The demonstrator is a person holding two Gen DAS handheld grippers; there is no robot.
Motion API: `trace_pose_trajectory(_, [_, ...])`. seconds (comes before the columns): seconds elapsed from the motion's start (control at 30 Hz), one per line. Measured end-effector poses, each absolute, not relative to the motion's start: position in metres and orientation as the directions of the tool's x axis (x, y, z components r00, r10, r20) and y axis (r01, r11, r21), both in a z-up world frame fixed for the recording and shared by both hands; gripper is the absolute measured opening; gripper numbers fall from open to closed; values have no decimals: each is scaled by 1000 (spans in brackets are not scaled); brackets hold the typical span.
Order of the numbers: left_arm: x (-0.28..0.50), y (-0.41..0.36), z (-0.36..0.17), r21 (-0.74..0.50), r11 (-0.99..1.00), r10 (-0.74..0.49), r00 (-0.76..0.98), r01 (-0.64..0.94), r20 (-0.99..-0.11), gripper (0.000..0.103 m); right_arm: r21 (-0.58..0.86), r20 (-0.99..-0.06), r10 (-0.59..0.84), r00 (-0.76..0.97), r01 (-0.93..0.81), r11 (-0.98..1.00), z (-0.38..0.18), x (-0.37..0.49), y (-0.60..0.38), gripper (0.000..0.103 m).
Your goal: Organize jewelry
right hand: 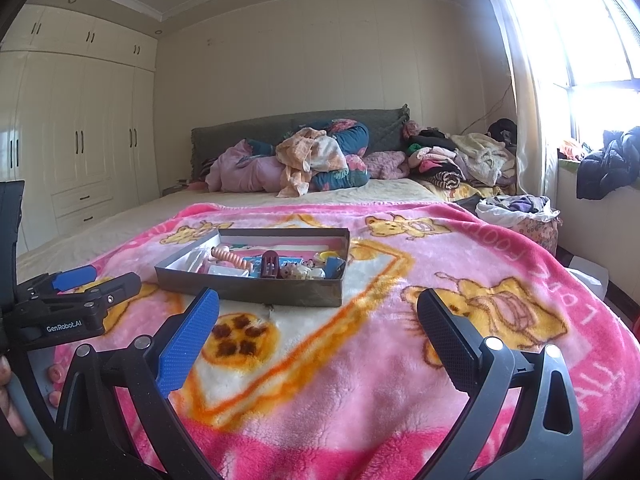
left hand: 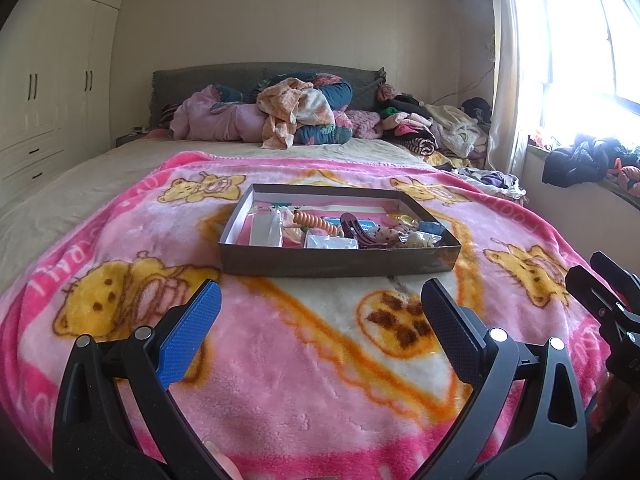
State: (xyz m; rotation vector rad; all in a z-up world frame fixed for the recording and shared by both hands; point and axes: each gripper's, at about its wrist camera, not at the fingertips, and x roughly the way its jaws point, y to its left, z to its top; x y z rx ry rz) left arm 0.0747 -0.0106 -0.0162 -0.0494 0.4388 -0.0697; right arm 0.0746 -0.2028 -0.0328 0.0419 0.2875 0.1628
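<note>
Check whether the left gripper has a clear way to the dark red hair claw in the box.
Probably yes: the left gripper is open, only bare blanket lies ahead, and the hair claw rises above the box wall.

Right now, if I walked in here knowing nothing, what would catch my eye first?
Probably the bright pink bear-print blanket spread over the bed, with a shallow dark box of jumbled trinkets sitting in its middle. Behind it, a heap of clothes is piled against the grey headboard, and strong daylight floods through the window on the right.
</note>
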Motion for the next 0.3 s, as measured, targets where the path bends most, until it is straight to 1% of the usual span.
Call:
trace_pose_trajectory(0.1, [85, -1, -17, -82, 996, -61, 896, 27, -440, 92, 111, -282, 161, 946, -134, 985, -33, 82, -216, 97])
trace_pose_trajectory(0.17, [101, 17, -18, -88, 996, -20, 888, -22, -459, 92, 132, -291, 116, 950, -80, 988, -30, 95, -237, 97])
trace_pose_trajectory(0.2, [111, 29, -18, -92, 995, -10, 883, -38, -470, 92, 135, -314, 78, 946, -37, 990, -28, 110, -253, 97])
trace_pose_trajectory(0.3, [159, 80, -21, -50, 983, 125, 833, -179, -539, 92, 108, -441, -41, 897, 98, 989, -30, 161, -296, 97])
